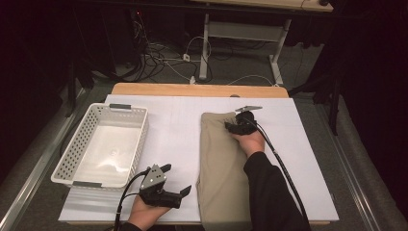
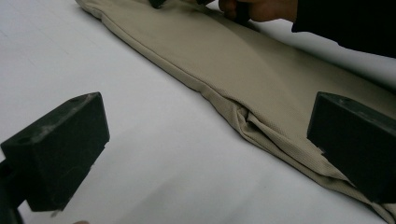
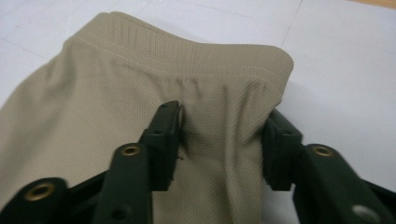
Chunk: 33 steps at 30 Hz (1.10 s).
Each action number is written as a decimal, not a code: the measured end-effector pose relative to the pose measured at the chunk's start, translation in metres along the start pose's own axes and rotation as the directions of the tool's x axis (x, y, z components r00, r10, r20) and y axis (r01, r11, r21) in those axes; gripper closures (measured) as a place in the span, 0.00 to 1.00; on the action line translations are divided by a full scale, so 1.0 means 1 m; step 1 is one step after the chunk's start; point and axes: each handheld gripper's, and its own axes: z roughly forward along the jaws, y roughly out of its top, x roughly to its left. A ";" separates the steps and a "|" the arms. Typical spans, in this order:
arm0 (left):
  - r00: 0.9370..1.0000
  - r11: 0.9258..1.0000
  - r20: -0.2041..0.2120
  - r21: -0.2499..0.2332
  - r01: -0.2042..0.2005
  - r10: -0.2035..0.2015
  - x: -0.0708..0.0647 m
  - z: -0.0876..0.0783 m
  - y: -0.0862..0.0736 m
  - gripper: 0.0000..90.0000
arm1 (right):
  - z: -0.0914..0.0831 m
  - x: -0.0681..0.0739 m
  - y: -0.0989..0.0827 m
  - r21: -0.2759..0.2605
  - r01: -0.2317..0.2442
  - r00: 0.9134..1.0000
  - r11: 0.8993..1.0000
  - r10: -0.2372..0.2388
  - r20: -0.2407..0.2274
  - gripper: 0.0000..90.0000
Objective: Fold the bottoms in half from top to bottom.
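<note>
While my right gripper (image 3: 222,140) pinches a soft fold near the waistband of the limp khaki garment (image 1: 223,163) at two o'clock, my left gripper (image 1: 174,180) gapes empty.

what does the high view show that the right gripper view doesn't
High view alone: the white perforated basket at the table's left, the left claw open beside the folded beige garment, and the floor cables beyond the table. Right gripper view alone: the ribbed waistband and fabric bunched between the right claw jaws. Both show the garment on the white table cover.
</note>
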 end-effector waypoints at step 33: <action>1.000 1.000 0.001 -0.011 0.013 -0.013 0.002 0.000 0.000 0.00 | -0.084 0.029 -0.009 -0.212 0.049 0.997 0.976 -0.062 -0.055 0.99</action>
